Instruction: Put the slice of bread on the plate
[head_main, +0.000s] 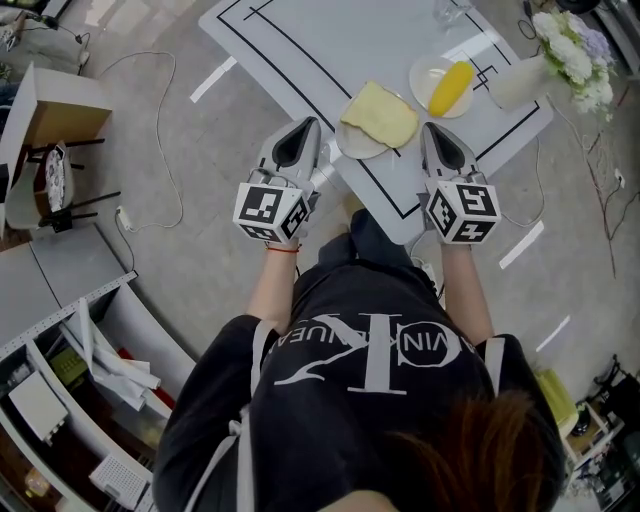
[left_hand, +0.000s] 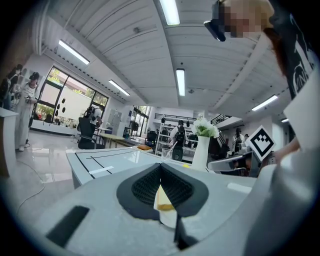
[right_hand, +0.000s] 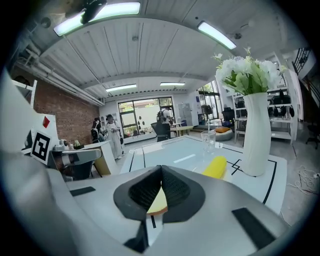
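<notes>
A white table (head_main: 320, 50) marked with black lines stands on a glossy grey floor (head_main: 210, 230). White tape strips (head_main: 212, 80) are stuck to the floor beyond the table's left edge and near its right corner. A white shelf unit (head_main: 70, 385) fills the lower-left corner of the head view. Overhead, long strip lights (left_hand: 180, 82) run along a white panelled ceiling (left_hand: 125, 45). Tall windows (left_hand: 67, 102) glow bright on one side, and a red brick wall (right_hand: 67, 120) closes another.

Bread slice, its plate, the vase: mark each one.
Bread slice (head_main: 380, 113): head view, middle of its top.
Plate (head_main: 354, 148): head view, bare rim beside the bread.
Vase (head_main: 515, 84): head view, white body.
</notes>
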